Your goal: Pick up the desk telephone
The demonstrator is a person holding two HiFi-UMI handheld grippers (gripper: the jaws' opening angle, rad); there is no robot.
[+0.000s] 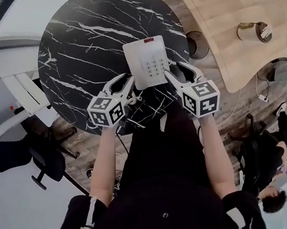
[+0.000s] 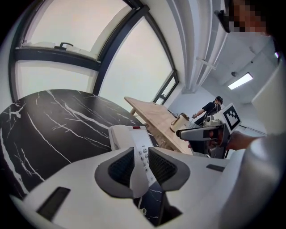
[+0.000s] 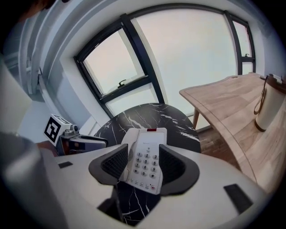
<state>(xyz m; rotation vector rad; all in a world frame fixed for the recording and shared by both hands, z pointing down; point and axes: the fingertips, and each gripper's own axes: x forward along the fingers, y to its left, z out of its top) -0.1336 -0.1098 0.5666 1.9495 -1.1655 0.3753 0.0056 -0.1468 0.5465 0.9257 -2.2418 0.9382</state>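
A white desk telephone (image 1: 148, 60) with a keypad and a red strip at its far end lies flat on the round black marble table (image 1: 85, 39). My left gripper (image 1: 122, 82) is at the phone's near left corner and is open a little. In the left gripper view the phone's (image 2: 134, 138) near edge shows in the narrow gap of that gripper (image 2: 140, 167). My right gripper (image 1: 173, 69) is open wider at the phone's near right edge. The right gripper view shows the keypad (image 3: 145, 154) framed by that gripper (image 3: 140, 163). I see no pad pressing on the phone.
A pale wooden table (image 1: 234, 34) with a tan bag (image 1: 253, 30) stands to the right, and a round bin (image 1: 196, 42) sits between the tables. A black chair (image 1: 27, 153) and a white shelf (image 1: 24, 94) are at the left. A person (image 1: 274, 198) sits at the lower right.
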